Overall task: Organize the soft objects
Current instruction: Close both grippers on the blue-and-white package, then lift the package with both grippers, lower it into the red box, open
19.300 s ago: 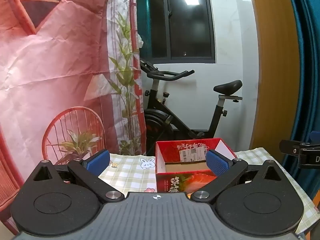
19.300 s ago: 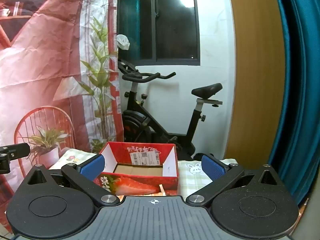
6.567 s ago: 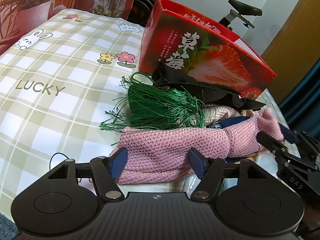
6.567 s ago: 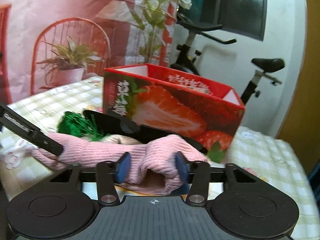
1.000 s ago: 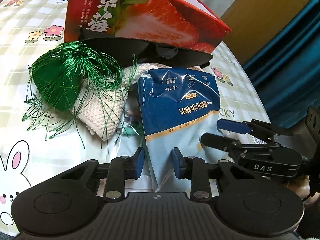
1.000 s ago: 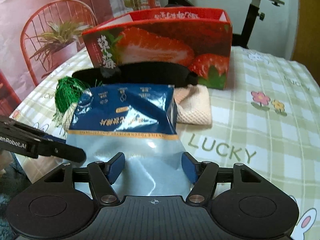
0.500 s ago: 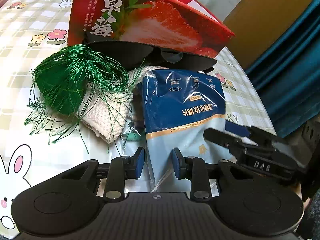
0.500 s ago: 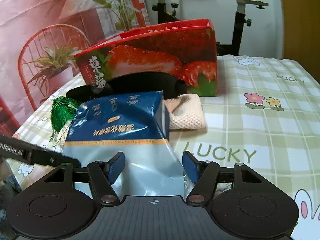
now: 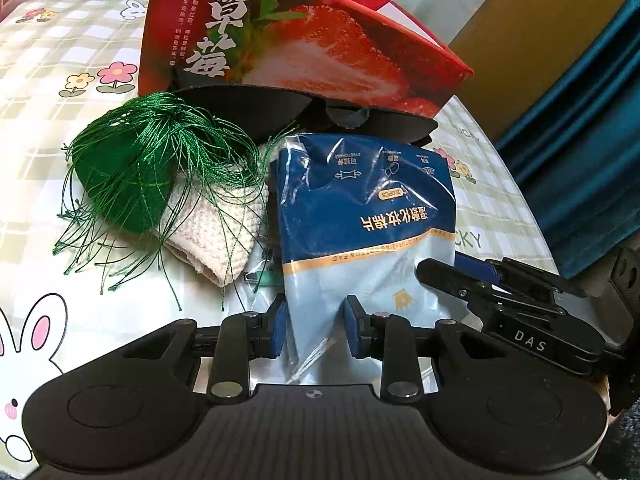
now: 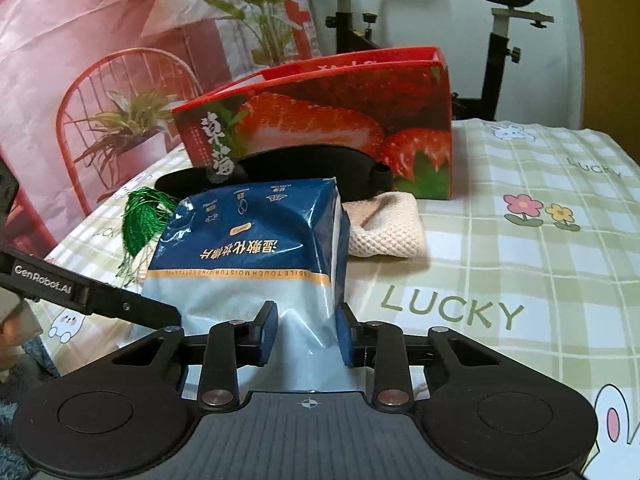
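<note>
Checked cloth covers the desk (image 10: pixel 520 264); exercise bike (image 10: pixel 496 20) behind. Red strawberry box (image 9: pixel 304 44) stands at the back, black mask-like piece (image 9: pixel 304 108) against its front. Blue cotton-pad bag (image 9: pixel 364 216) lies nearer, between beige knit cloth (image 9: pixel 216 236) and the desk's right side. Green tassel (image 9: pixel 132 176) lies over the knit. Left claw (image 9: pixel 314 326) narrow, clamped on the bag's pale near end. Right claw (image 10: pixel 306 330) closing, bag between its pads, which already pinch it.
</note>
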Demonstrator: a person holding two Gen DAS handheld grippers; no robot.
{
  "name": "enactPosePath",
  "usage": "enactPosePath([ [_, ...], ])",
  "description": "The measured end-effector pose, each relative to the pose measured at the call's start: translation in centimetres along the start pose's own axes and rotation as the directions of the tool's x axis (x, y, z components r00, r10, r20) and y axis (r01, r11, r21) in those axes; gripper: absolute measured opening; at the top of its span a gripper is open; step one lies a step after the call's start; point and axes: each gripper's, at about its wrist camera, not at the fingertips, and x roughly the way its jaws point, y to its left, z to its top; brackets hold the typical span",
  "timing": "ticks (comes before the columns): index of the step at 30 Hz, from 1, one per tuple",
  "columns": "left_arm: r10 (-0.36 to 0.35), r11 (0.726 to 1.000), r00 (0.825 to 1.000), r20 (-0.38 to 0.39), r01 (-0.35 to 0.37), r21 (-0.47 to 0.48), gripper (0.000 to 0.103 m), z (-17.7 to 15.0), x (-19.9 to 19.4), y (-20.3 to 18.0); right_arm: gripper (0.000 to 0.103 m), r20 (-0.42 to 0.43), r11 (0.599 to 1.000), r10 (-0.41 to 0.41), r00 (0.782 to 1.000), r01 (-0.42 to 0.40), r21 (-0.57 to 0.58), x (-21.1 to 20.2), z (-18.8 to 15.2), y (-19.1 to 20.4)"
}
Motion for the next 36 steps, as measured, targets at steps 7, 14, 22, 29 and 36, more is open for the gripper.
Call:
enactPosePath([
  [7, 0.001, 1.0, 1.0, 0.01, -0.001, -0.002, 0.026, 0.0, -0.4, 0.2, 0.02, 0.024, 0.999, 0.032, 0.999, -0.031, -0.04, -0.4, 0.1, 0.6],
  [14, -0.013, 0.998, 0.997, 0.082, 0.007, 0.063, 0.024, 0.6, -2.6, -0.8, 0.019, 0.078, 0.999, 0.038, 0.996, -0.036, -0.034, -1.9, 0.8, 0.6],
  [22, -0.039, 0.984, 0.981, 0.188, 0.005, 0.179, 0.024, 2.8, -6.2, -2.9, 0.019, 0.157, 0.998, 0.056, 0.986, -0.059, 0.012, -4.1, 3.5, 0.2],
  [29, -0.064, 0.982, 0.967, 0.245, 0.018, 0.187, 0.024, 7.2, -8.4, -3.4, 0.021, 0.215, 0.997, 0.073, 0.974, -0.078, 0.019, -4.3, 8.2, 0.1],
  [36, -0.064, 0.981, 0.949, 0.308, 0.003, 0.194, 0.024, 12.2, -8.8, -3.6, 0.027, 0.264, 0.995, 0.095, 0.96, -0.085, -0.049, -3.5, 13.8, 0.0],
])
